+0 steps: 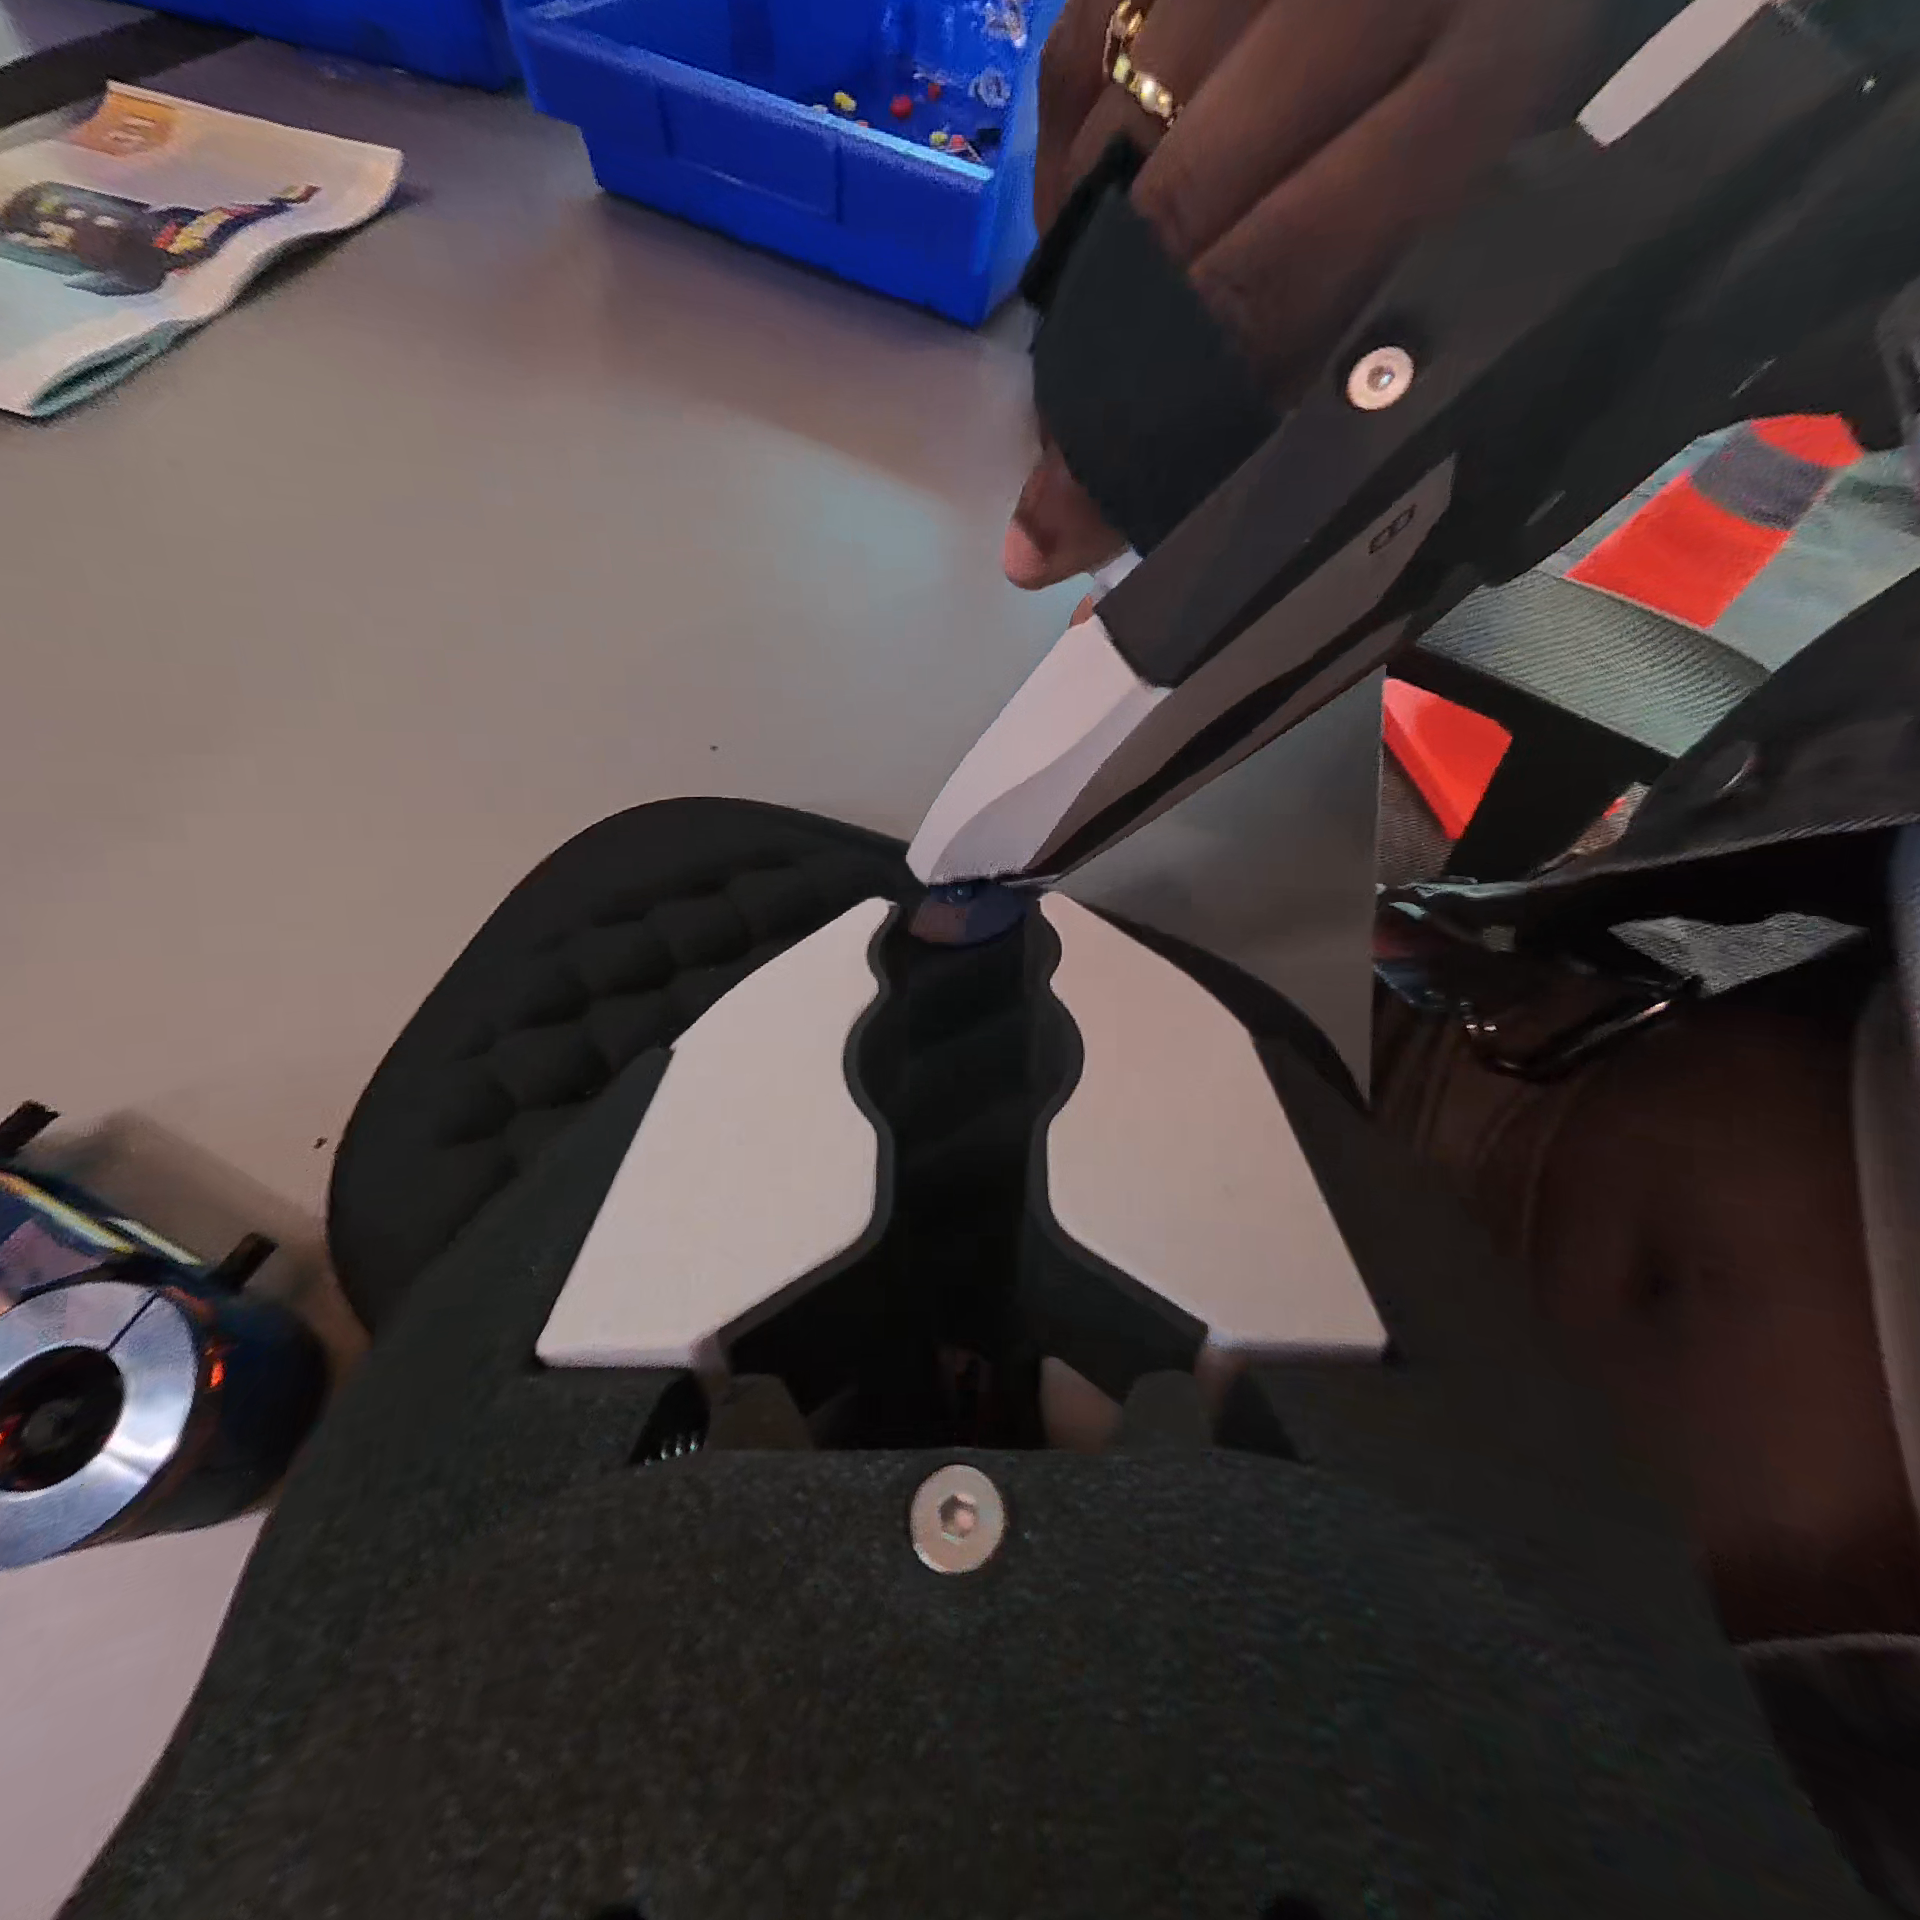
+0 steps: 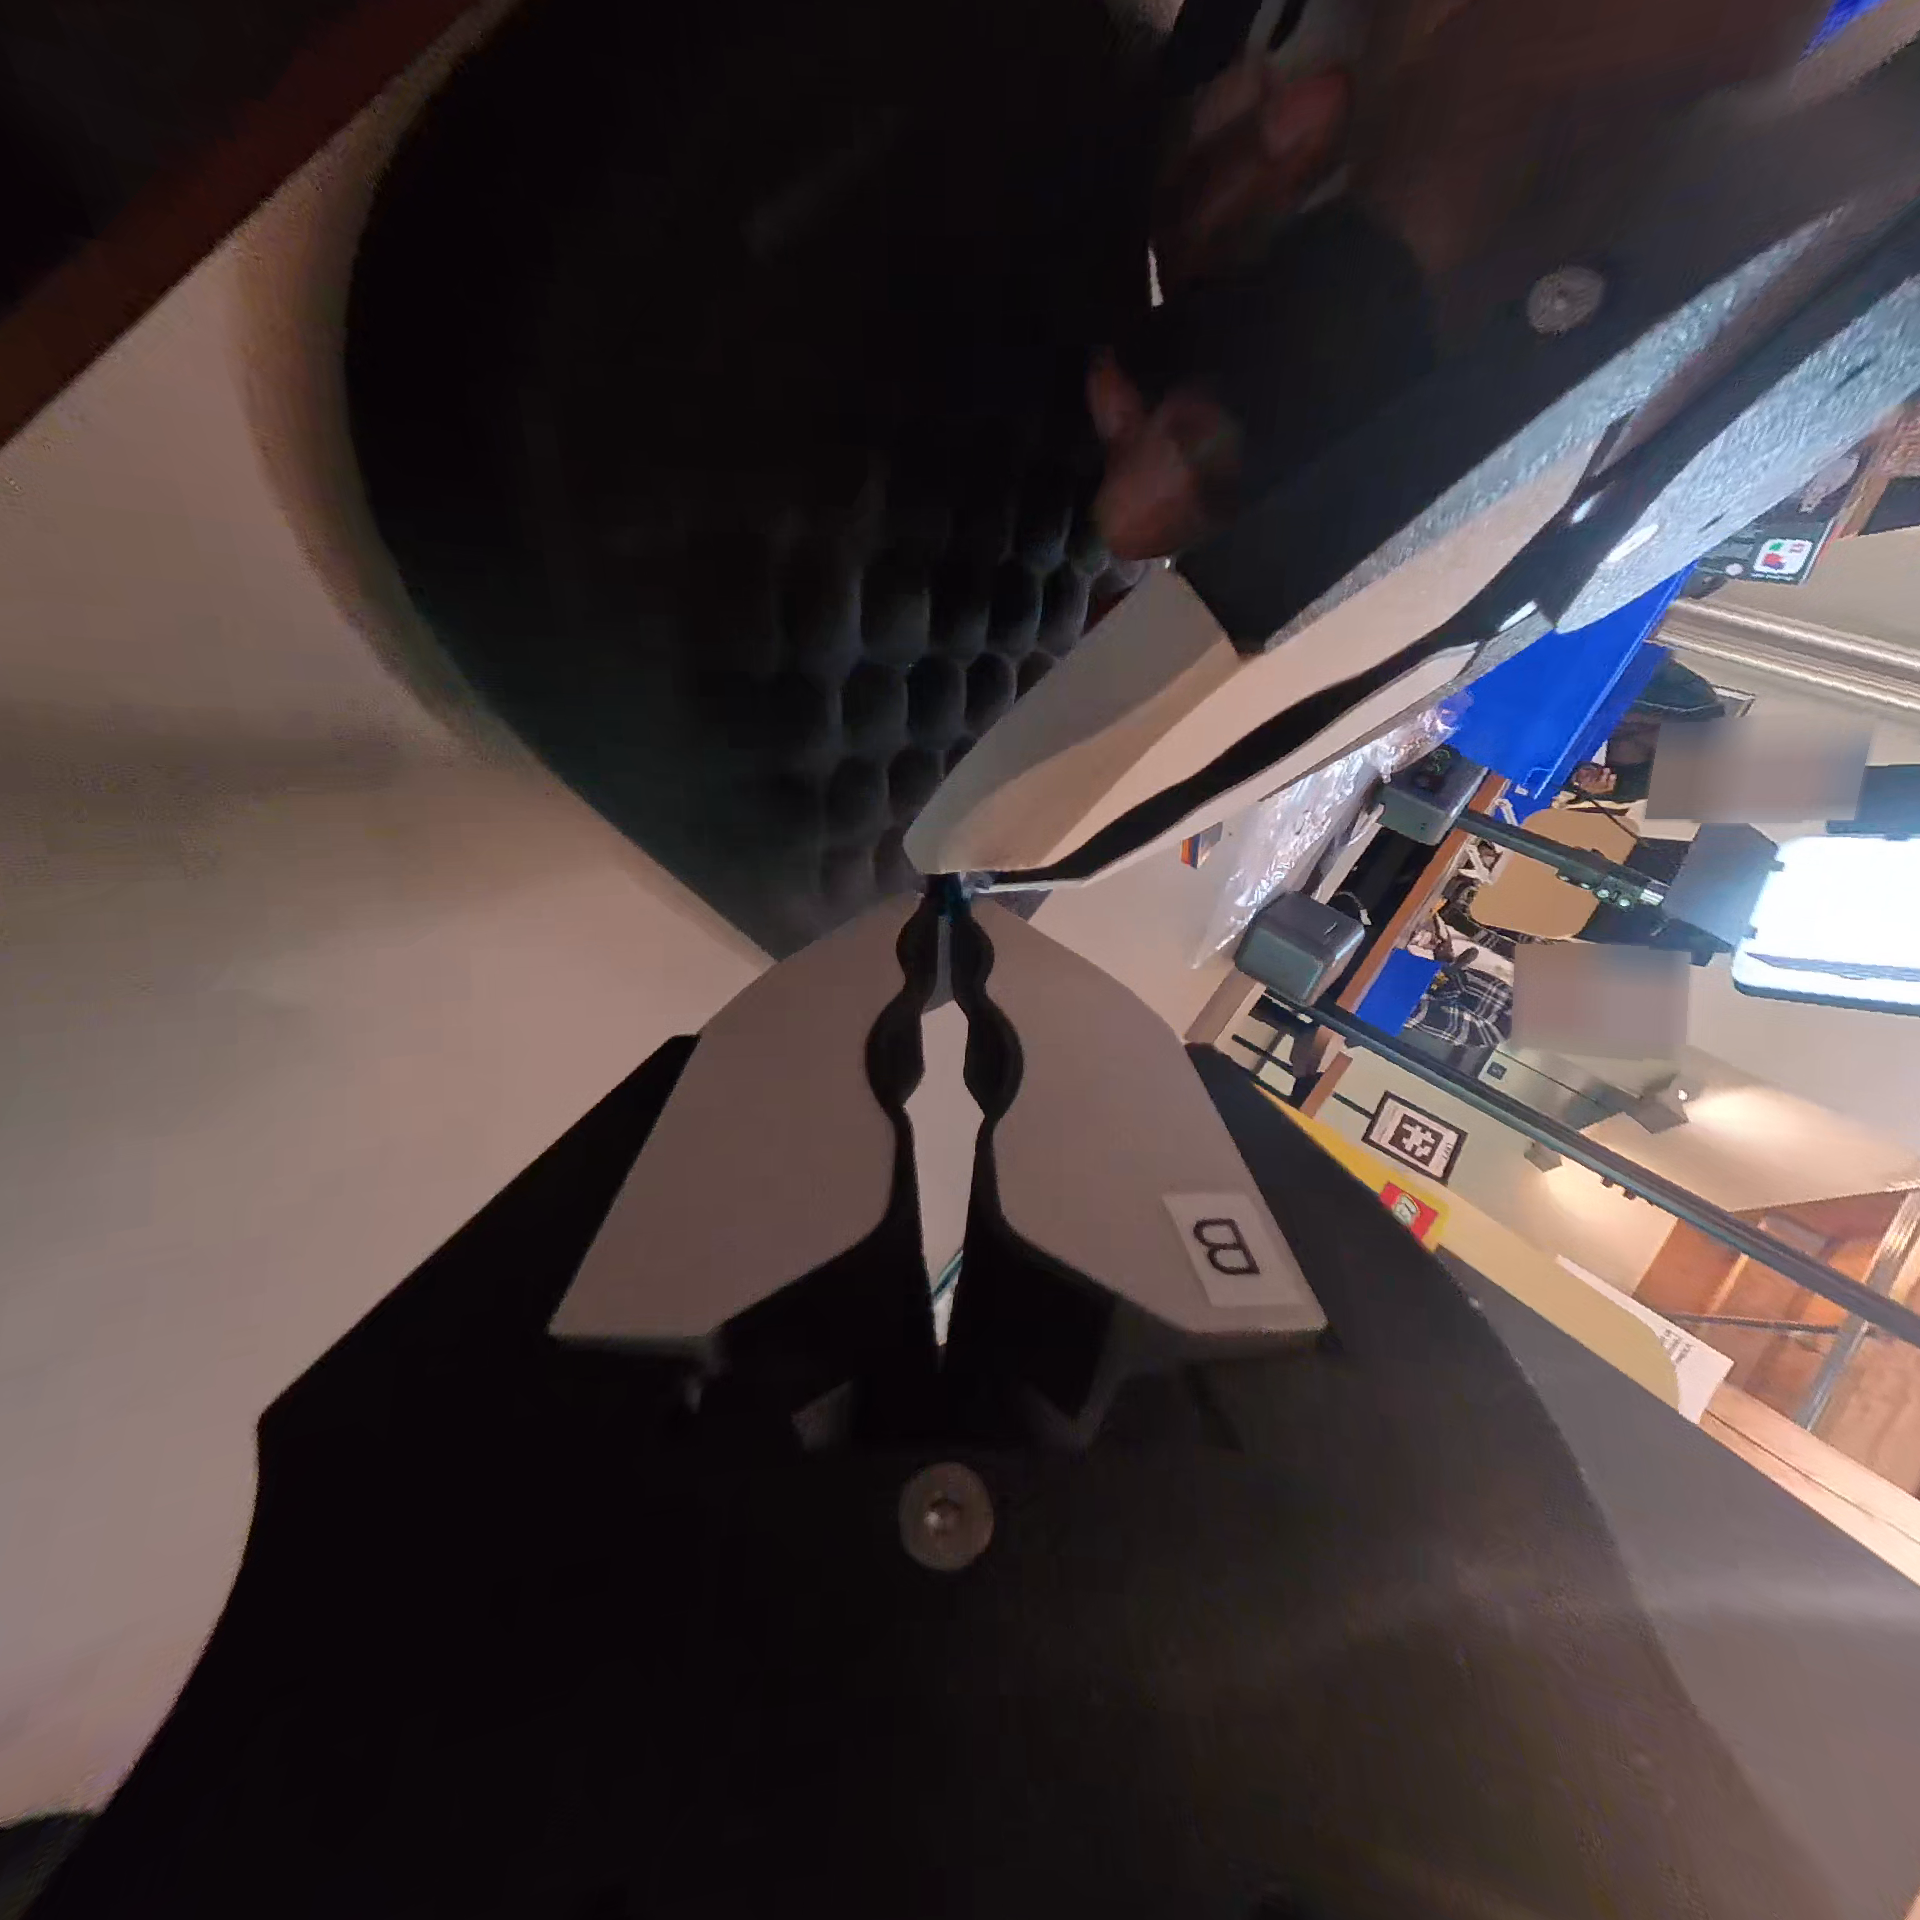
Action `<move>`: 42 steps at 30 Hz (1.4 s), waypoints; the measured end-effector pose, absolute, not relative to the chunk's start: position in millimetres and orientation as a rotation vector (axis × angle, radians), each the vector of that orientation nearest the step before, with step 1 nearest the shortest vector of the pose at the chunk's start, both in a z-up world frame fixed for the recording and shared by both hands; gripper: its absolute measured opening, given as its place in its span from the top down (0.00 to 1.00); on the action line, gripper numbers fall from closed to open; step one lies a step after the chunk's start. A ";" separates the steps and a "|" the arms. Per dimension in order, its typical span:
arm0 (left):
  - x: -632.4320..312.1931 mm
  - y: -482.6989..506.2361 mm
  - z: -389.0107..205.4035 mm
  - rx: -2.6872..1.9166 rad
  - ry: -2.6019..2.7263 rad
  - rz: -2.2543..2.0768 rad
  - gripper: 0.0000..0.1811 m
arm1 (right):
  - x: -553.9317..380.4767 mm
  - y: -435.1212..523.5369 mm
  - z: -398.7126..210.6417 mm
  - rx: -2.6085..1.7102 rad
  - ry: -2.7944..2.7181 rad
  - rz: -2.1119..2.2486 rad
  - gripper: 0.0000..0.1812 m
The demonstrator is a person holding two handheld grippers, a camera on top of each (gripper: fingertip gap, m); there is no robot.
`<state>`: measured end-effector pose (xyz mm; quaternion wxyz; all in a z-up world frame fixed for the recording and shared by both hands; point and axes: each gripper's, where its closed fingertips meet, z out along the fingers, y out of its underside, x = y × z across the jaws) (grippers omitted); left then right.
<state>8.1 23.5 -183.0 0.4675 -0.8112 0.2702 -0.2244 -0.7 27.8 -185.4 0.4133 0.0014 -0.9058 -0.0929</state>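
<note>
My left gripper [image 1: 961, 906] is shut on a small blue part [image 1: 951, 925] at its fingertips, just above a black dimpled pad [image 1: 520, 1039] on the grey table [image 1: 520, 582]. My right gripper [image 1: 975, 875] comes in from the upper right, held by a hand [image 1: 1247, 177] in a black fingerless glove. Its jaws are closed, with the tips on the same blue part. In the right wrist view my right gripper [image 2: 943, 920] pinches the blue part [image 2: 951, 896], which has a thin wire lead. The left gripper [image 2: 935, 857] meets it tip to tip over the pad [image 2: 727, 623].
Blue bins [image 1: 790, 156] holding small coloured parts stand at the back of the table. A printed booklet [image 1: 135, 239] lies at the far left. A round shiny metal device [image 1: 94, 1392] sits at the near left. A person's lap and a dark strap are at the right. Only a small space, under 4 cm, lies between the two pairs of fingers.
</note>
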 end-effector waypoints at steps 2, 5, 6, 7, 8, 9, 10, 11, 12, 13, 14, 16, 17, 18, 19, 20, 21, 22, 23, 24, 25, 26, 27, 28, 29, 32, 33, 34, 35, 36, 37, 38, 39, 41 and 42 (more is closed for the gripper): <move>4.1 21.4 -186.4 -2.002 0.686 -0.514 0.89 | -4.3 26.3 -191.0 -0.007 -2.294 -0.219 0.99; -13.4 28.6 -131.7 -1.764 0.533 -0.513 0.89 | -3.2 24.8 -210.4 0.073 -2.338 -0.250 1.00; -25.4 29.5 -134.1 -1.831 0.560 -0.443 0.89 | -3.7 24.9 -208.7 0.050 -2.340 -0.235 1.00; -31.7 28.7 -141.7 -1.877 0.592 -0.410 0.89 | -3.8 25.5 -207.9 0.018 -2.347 -0.207 1.00; -31.0 27.1 -146.4 -1.875 0.592 -0.455 0.89 | -4.1 26.0 -206.5 0.001 -2.344 -0.179 1.00; -27.3 24.2 -150.2 -1.865 0.588 -0.529 0.89 | -5.2 27.1 -204.0 -0.044 -2.334 -0.137 1.00; -26.9 23.1 -154.5 -1.874 0.560 -0.580 0.89 | -7.4 28.7 -200.0 -0.115 -2.311 -0.073 1.00; -26.9 22.4 -156.1 -1.870 0.528 -0.630 0.88 | -11.0 30.7 -192.4 -0.203 -2.261 0.016 1.00; -24.7 20.4 -153.1 -1.843 0.494 -0.720 0.88 | -13.6 30.5 -182.9 -0.299 -2.205 0.147 1.00; -22.8 18.8 -147.1 -1.804 0.445 -0.824 0.89 | -15.6 27.9 -171.1 -0.390 -2.138 0.314 0.96; -22.1 17.1 -141.7 -1.767 0.405 -0.904 0.89 | -16.6 25.3 -158.6 -0.459 -2.066 0.475 0.91; -18.4 11.1 -137.7 -1.741 0.399 -1.009 0.89 | -13.8 17.5 -141.0 -0.459 -1.983 0.677 0.86; -16.7 9.1 -134.6 -1.721 0.392 -1.050 0.89 | -11.9 12.0 -134.6 -0.401 -1.955 0.715 0.88; -14.8 6.6 -130.4 -1.697 0.389 -1.100 0.89 | -10.8 7.2 -130.8 -0.344 -1.940 0.723 0.89; -13.9 5.7 -126.4 -1.678 0.374 -1.143 0.89 | -11.1 4.3 -130.2 -0.314 -1.941 0.714 0.89; -13.1 5.0 -123.0 -1.661 0.362 -1.179 0.89 | -12.1 2.2 -131.4 -0.303 -1.955 0.703 0.88; -12.4 4.6 -120.1 -1.644 0.354 -1.203 0.89 | -14.2 1.1 -129.8 -0.295 -1.943 0.694 0.88; -12.1 4.7 -118.3 -1.632 0.344 -1.218 0.89 | -15.9 0.4 -126.3 -0.280 -1.918 0.687 0.88; -11.1 4.4 -117.0 -1.622 0.339 -1.234 0.89 | -16.6 -0.8 -123.6 -0.263 -1.902 0.685 0.90; -10.1 4.3 -116.0 -1.614 0.331 -1.250 0.89 | -17.7 -0.8 -121.4 -0.260 -1.887 0.680 0.92; -8.9 4.0 -115.9 -1.610 0.326 -1.265 0.89 | -18.4 -0.5 -119.1 -0.259 -1.872 0.675 0.95; -7.5 3.5 -115.6 -1.606 0.325 -1.278 0.89 | -18.5 -0.4 -116.7 -0.250 -1.858 0.669 0.98; -7.8 3.9 -115.1 -1.599 0.315 -1.284 0.89 | -18.5 0.1 -116.5 -0.247 -1.860 0.660 0.98; -7.9 4.1 -115.8 -1.601 0.313 -1.284 0.89 | -18.7 0.6 -117.2 -0.255 -1.872 0.653 0.98; -7.1 3.5 -117.4 -1.609 0.322 -1.288 0.89 | -18.1 -0.1 -118.7 -0.254 -1.894 0.646 0.98; -4.2 0.0 -120.1 -1.638 0.348 -1.324 0.89 | -16.2 -2.7 -121.3 -0.199 -1.938 0.594 0.98; -3.8 -1.0 -120.9 -1.650 0.360 -1.333 0.88 | -15.8 -3.6 -121.9 -0.179 -1.949 0.573 0.98; -3.7 -1.8 -121.5 -1.660 0.373 -1.335 0.88 | -15.6 -4.4 -122.3 -0.159 -1.959 0.549 0.98; -3.4 -2.4 -122.3 -1.671 0.384 -1.329 0.88 | -15.6 -5.0 -122.9 -0.137 -1.970 0.520 0.98; -3.1 -2.8 -123.4 -1.683 0.396 -1.318 0.88 | -15.4 -5.4 -123.8 -0.116 -1.984 0.491 0.98; -3.5 -2.2 -123.9 -1.687 0.401 -1.299 0.89 | -15.3 -5.9 -123.9 -0.100 -1.992 0.469 0.98; -3.2 -2.4 -123.9 -1.685 0.405 -1.288 0.89 | -14.9 -6.4 -123.9 -0.083 -2.000 0.449 0.98; -3.2 -1.7 -125.2 -1.689 0.394 -1.278 0.89 | -14.7 -6.0 -125.2 -0.065 -2.013 0.410 0.98; -3.0 -1.3 -128.6 -1.687 0.371 -1.281 0.89 | -14.4 -5.8 -128.9 -0.020 -2.033 0.322 0.98; -2.8 -1.4 -132.5 -1.696 0.369 -1.278 0.89 | -13.9 -6.3 -132.7 -0.006 -2.051 0.292 0.98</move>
